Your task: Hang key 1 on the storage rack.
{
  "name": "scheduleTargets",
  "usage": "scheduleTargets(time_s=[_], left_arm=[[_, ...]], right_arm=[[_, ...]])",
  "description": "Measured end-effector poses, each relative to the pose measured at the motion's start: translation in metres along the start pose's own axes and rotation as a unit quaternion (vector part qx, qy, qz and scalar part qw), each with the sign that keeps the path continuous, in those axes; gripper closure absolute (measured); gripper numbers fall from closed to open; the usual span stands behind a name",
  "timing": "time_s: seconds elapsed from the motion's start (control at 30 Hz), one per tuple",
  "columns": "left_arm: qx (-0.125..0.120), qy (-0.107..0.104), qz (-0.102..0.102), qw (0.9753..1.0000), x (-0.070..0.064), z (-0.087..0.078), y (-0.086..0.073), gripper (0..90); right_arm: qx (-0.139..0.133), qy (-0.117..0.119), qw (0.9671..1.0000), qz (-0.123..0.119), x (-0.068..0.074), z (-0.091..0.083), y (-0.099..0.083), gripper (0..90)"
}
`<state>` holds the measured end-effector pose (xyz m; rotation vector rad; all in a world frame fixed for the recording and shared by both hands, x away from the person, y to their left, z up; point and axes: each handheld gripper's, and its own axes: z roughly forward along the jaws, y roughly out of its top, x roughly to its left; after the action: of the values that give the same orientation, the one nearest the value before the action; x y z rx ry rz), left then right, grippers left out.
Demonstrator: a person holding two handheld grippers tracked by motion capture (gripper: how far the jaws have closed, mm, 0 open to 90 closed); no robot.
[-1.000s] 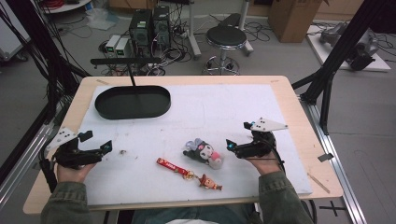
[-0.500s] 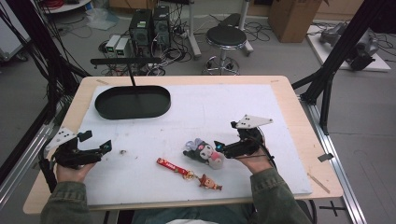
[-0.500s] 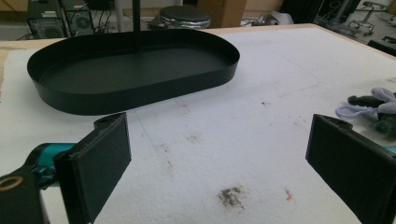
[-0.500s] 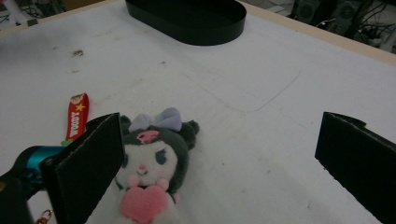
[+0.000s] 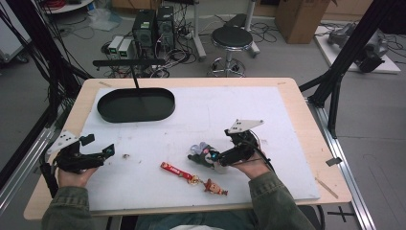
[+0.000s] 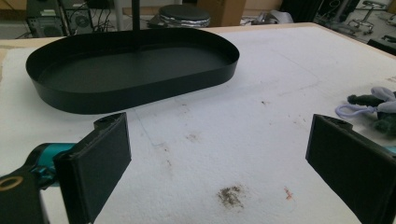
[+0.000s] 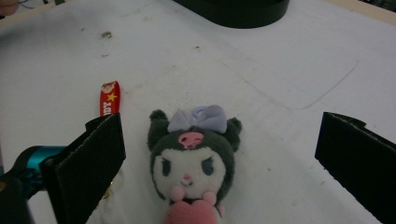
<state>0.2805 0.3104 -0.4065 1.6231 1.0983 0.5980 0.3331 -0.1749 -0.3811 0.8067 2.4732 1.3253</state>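
Left gripper: the black two-jaw left gripper (image 5: 107,151) rests low at the near left of the white foam-covered table (image 5: 268,115), held in a hand (image 5: 74,175) with an olive sleeve; in the left gripper view its jaws stand wide apart with nothing between them

Tray: a black oval shallow tray (image 5: 136,104) sits at the far left of the table, well apart from both grippers; the left gripper view looks across bare foam to its wall (image 6: 140,88), and nothing can be seen lying in it

Strap: a red printed strap with a small brown figure charm (image 5: 191,178) lies flat near the front edge, between the two hands; its red end (image 7: 110,98) shows just beside one jaw in the right gripper view, not touched

Plush: a small dark grey plush doll with a white face, a lilac bow and a pink heart (image 7: 194,161) lies on the foam right of centre, face up, well apart from the tray

Right gripper: the black two-jaw right gripper (image 5: 215,155) is at the plush; its jaws stand wide open on either side of the toy, not yet pressing on it

Progress: judged from the layout, an early stage: the plush is lined up but not gripped or lifted; if the tray is the goal, the grasp, the carry across the table and the strap all remain
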Motion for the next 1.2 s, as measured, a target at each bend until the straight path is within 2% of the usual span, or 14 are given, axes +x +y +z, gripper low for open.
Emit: scheduleTargets(time_s=[0.13, 0.47, 0.93, 1.2], left_arm=[[-0.001, 0.001, 0.000, 1.0000, 0.000, 0.000, 0.000, 7.0], [0.000, -0.001, 0.000, 1.0000, 0.000, 0.000, 0.000, 7.0], [0.000, 0.000, 0.001, 1.0000, 0.000, 0.000, 0.000, 7.0], [0.000, 0.000, 0.000, 1.0000, 0.000, 0.000, 0.000, 7.0]], right_arm=[[0.019, 0.014, 0.9997, -0.012, 0.010, 0.007, 0.006, 0.8], [0.058, 0.036, 0.9975, -0.017, 0.025, 0.023, 0.016, 0.9], [0.090, 0.061, 0.9936, -0.031, 0.044, 0.038, 0.021, 1.2], [0.113, 0.070, 0.9901, -0.046, 0.056, 0.049, 0.023, 1.2]])
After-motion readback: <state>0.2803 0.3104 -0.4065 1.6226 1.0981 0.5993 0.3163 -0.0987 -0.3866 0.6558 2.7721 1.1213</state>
